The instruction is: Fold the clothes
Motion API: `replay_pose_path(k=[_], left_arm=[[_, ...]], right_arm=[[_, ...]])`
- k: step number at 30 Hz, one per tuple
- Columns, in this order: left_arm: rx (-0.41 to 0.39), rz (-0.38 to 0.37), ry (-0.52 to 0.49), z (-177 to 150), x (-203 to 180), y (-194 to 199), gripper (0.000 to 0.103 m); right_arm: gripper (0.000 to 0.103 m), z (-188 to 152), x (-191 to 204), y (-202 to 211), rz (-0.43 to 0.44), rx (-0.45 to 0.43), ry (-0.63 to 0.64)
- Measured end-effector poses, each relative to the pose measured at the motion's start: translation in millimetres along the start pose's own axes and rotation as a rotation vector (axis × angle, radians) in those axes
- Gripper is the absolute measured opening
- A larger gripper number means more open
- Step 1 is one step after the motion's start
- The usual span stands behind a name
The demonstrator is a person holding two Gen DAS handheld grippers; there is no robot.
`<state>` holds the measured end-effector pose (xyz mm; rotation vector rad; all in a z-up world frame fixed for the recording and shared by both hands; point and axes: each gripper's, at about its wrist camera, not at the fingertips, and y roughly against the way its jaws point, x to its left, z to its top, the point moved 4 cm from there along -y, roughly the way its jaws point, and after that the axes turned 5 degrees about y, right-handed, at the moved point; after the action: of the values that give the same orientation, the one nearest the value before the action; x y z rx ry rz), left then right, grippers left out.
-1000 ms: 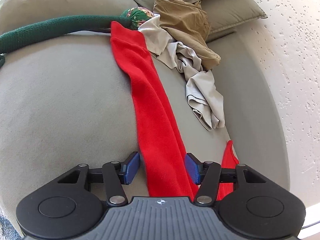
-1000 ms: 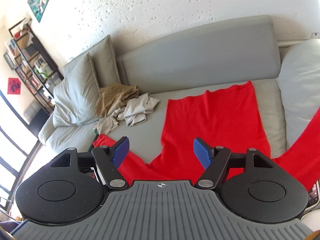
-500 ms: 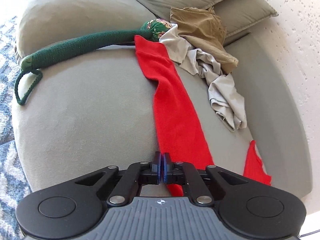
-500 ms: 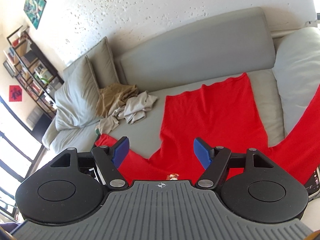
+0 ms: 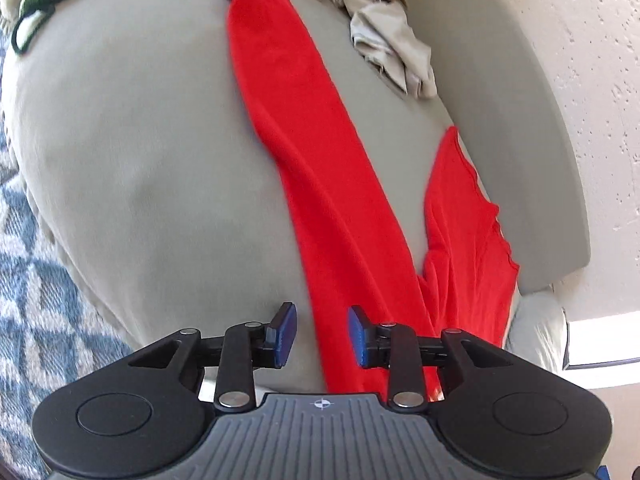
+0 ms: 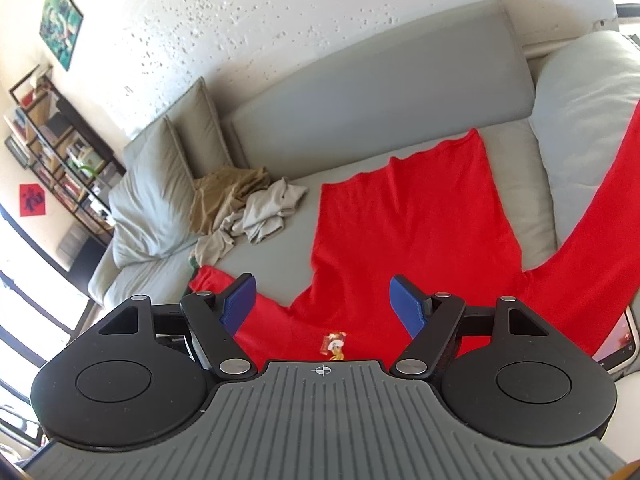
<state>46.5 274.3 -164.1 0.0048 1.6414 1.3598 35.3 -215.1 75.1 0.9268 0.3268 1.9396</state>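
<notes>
Red top [image 6: 404, 220] lies spread flat on the grey sofa [image 6: 380, 80] seat, body toward the backrest, hem near it. One sleeve [image 5: 316, 152] runs long & straight across the seat toward the pile of other clothes; the other sleeve [image 6: 592, 240] goes up over the pillow [image 6: 592, 92] at the right of the right-wrist view. Small printed tag or patch [image 6: 334, 346] on the red fabric, just in front of the right gripper's body; can't tell what it is.

Left gripper [image 5: 322, 334] sits over the near end of the long sleeve. Jaws opening, blue pads apart; sleeve edge shows in the gap w/ bare sofa beside it, pads not pressing it. Frame is a bit motion-blurred.

Right gripper [image 6: 322, 306] above the top's near part, jaws wide apart, nothing between them, fabric below.

Farther out: pile w/ a beige garment [image 6: 272, 210] and a tan one [image 6: 228, 192], bunched up against two grey cushions [image 6: 160, 184] at the sofa's far end. Green cord [image 5: 36, 4] w/ a loop lies along the seat edge in the left-wrist view. Blue-and-white rug [image 5: 36, 280] under the sofa. Textured white wall [image 6: 280, 8] w/ a picture [image 6: 60, 24], shelf unit [image 6: 52, 144] at left. Screen edge [image 6: 616, 344], lit, at far right.
</notes>
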Motion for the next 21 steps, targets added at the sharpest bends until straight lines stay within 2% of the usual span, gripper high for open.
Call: replay_pose_path(k=[5,9,16,18,21], left_arm=[[-0.028,0.005,0.028,-15,0,-13,0.028],[-0.064,0.030,0.069,-19,2,-6,0.000],[-0.224,0.104,0.043,-50,-9,24,0.000],[-0.241,0.134,0.025,-50,-12,25,0.000],[-0.225,0.197,-0.010,-52,-19,31,0.004]], right_arm=[[0.075,-5,-5,-1,0.025,0.006,-0.006],[0.075,-12,-12,1,0.038,0.008,-0.018],[0.076,-25,-34,4,0.036,0.016,-0.074],[0.076,-28,-40,3,0.037,0.022,-0.093],[0.076,-34,-45,3,0.032,0.040,-0.098]])
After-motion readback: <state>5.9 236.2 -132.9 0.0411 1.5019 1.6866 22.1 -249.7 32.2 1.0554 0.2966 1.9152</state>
